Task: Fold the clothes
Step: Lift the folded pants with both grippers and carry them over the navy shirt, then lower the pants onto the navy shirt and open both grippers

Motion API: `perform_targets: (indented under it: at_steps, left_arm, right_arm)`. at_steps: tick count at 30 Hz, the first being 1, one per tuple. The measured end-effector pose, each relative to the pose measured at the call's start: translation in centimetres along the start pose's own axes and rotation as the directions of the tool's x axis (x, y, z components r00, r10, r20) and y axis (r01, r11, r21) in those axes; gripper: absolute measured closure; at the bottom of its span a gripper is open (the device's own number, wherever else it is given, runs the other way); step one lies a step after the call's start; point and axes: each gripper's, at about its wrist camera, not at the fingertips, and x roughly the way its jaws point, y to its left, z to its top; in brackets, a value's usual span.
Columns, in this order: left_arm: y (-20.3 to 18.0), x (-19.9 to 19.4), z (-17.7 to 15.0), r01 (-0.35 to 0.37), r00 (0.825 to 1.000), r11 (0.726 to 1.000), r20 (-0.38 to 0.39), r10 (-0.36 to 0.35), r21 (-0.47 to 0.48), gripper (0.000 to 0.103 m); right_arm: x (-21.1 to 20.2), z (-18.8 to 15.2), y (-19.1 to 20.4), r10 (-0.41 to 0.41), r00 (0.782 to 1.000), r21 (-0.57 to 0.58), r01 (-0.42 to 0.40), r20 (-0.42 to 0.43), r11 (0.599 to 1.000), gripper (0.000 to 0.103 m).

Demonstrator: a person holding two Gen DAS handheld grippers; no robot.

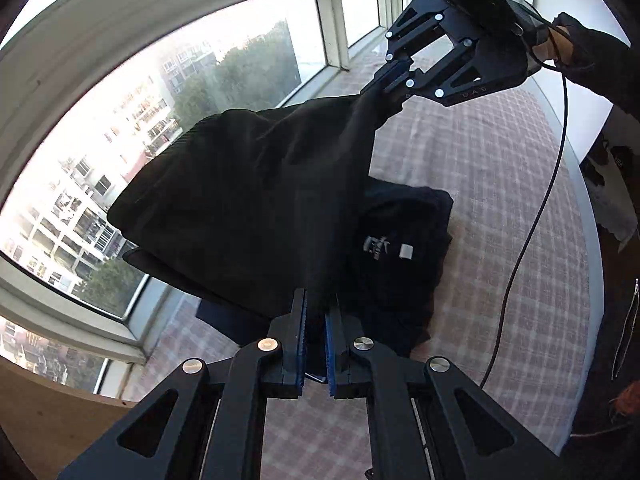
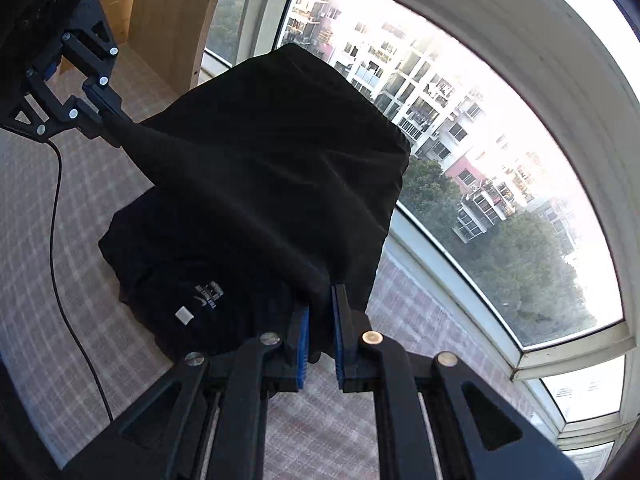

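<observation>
Left tongs (image 1: 316, 312): pressed together, pinching one corner of the black garment (image 1: 248, 200).
Black garment: soft, light, limp cloth; sags in a slack span between both tongs, above a folded dark garment (image 1: 400, 248) on the checked bed (image 1: 500, 200). Best held at its corners, as now.
Right tongs (image 2: 320, 312): pressed together, pinching the other corner.

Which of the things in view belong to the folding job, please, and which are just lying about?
Job: black garment held by left gripper and right gripper; folded clothes beneath.
Lying about: checked sheet, cable, wooden panel.
</observation>
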Motion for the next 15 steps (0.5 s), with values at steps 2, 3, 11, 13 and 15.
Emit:
perform_targets:
  at_steps: [2, 3, 11, 13, 15]
  left_arm:
    - [-1.7, 4.0, -2.1, 0.054, 0.995, 0.999, -0.082, -0.054, -0.006, 0.096]
    - [-2.3, 5.7, -3.1, 0.074, 0.991, 0.997, -0.112, -0.076, -0.014, 0.096]
    - [-2.9, 6.7, -4.5, 0.122, 0.988, 0.990, -0.082, -0.128, -0.074, 0.097]
    - [-3.2, 6.1, -4.5, 0.110, 0.990, 0.993, -0.087, -0.114, -0.044, 0.097]
    - [-3.3, 5.5, -4.7, 0.105, 0.990, 0.994, -0.087, -0.107, -0.028, 0.097]
  right_arm:
    - [3.5, -2.9, 2.3, 0.044, 0.998, -0.008, -0.045, -0.053, 0.999, 0.093]
    - [5.0, -4.2, 3.4, 0.059, 0.995, -0.014, -0.060, -0.074, 0.998, 0.093]
    - [4.3, -6.0, 4.5, 0.070, 0.997, 0.053, -0.069, -0.020, 0.996, 0.093]
    - [3.2, -5.6, 4.9, 0.070, 0.998, 0.054, -0.069, -0.009, 0.996, 0.093]
    - [2.8, -5.3, 5.5, 0.066, 0.998, 0.043, -0.066, -0.016, 0.997, 0.093]
